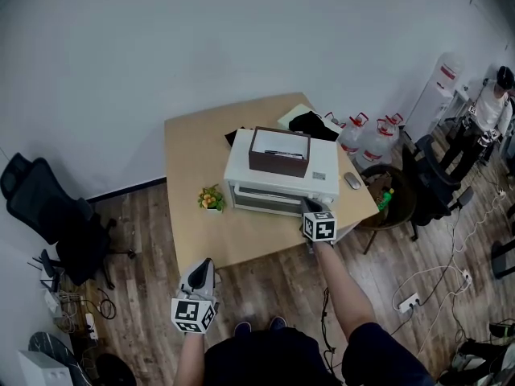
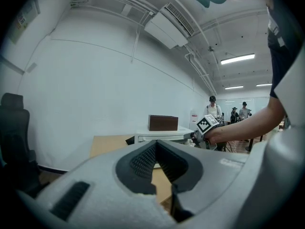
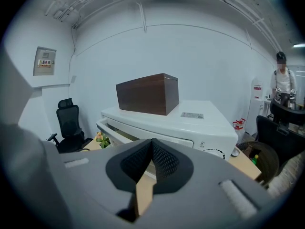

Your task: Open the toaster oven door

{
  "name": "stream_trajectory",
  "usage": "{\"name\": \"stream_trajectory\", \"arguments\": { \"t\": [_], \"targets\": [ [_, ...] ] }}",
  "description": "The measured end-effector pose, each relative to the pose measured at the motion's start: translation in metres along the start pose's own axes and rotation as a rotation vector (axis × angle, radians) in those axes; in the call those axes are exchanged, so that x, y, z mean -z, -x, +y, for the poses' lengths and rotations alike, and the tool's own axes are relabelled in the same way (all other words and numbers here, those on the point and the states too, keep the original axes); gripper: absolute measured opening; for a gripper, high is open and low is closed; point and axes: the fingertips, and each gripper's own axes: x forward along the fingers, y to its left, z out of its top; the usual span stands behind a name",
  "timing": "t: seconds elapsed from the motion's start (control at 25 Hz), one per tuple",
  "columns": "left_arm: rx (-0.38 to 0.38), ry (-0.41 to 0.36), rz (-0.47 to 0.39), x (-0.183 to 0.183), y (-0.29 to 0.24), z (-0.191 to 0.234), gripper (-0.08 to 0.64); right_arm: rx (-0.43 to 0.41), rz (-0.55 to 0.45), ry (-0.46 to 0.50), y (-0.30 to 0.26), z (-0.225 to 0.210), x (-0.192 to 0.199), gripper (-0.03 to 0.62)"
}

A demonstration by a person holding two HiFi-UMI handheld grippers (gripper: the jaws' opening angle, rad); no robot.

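Fingers, right: together, beside toaster oven | dial: right gripper view only

No text can be read. The label on top of the toaster oven, beyond and right of the fingers of the right gripper, is too small. The wall sign, far left above these fingers, shows only blurred red marks.

Table bears toaster oven, flowers, perhaps mouse.

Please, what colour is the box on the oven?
Dark brown box, clearest in the right gripper view.
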Motion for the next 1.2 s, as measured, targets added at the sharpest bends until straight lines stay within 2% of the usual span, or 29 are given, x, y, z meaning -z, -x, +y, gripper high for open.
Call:
{"name": "stream_trajectory", "arguments": {
  "t": [0.36,0.68,1.2],
  "targets": [
    [-0.027,-0.002,-0.010,-0.002,0.006,0.002,-0.005,-0.007,-0.001,-0.002,-0.003,0.001,-0.001,0.006],
    [-0.002,-0.007,-0.009,-0.003,0.004,-0.008,-0.005,-0.003,0.006,0.026,-0.003,0.002,0.000,0.006],
    [0.024,-0.006,-0.004,-0.002,0.002,-0.010,-0.005,0.031,-0.008,0.011,0.001,0.003,0.003,0.006]
  ]
}}
